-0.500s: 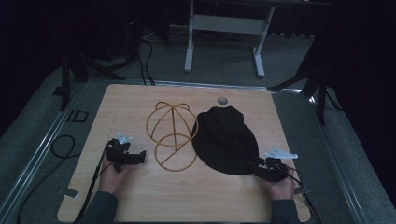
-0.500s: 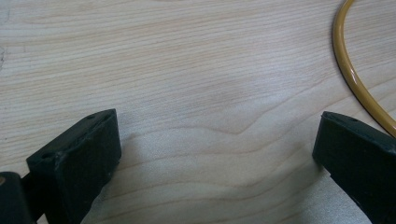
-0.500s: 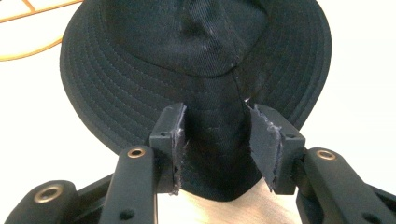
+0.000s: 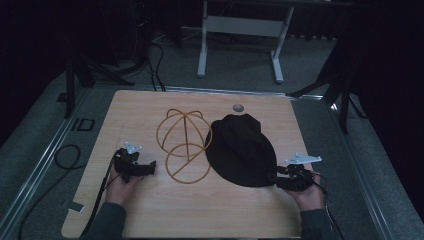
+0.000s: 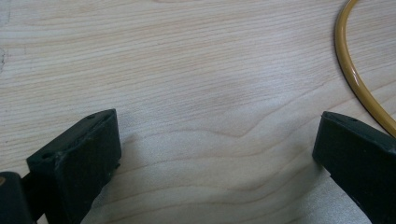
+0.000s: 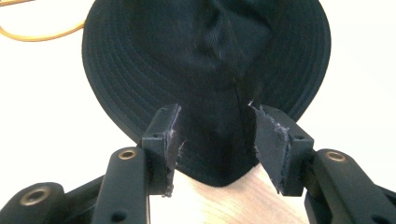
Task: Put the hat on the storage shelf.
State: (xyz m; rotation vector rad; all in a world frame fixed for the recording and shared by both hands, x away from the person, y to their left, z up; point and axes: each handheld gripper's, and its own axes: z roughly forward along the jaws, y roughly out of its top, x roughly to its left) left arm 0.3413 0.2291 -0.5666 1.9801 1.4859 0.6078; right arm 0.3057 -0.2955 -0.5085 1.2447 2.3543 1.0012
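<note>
Black hat (image 4: 241, 150) brim between right tongs (image 6: 215, 149), parted; wire frame (image 4: 184, 145) touching hat; left tongs (image 5: 215, 154) wide apart.

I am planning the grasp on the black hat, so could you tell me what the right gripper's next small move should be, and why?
Probably close the right gripper on the black hat: its brim edge already lies between the open jaws, whose pads do not yet press it.

We see bare table (image 4: 150, 210) ahead of the left gripper (image 4: 150, 167), bounded by the wire stand (image 4: 185, 142); the black hat (image 4: 242, 150) blocks the right gripper (image 4: 274, 178).
</note>
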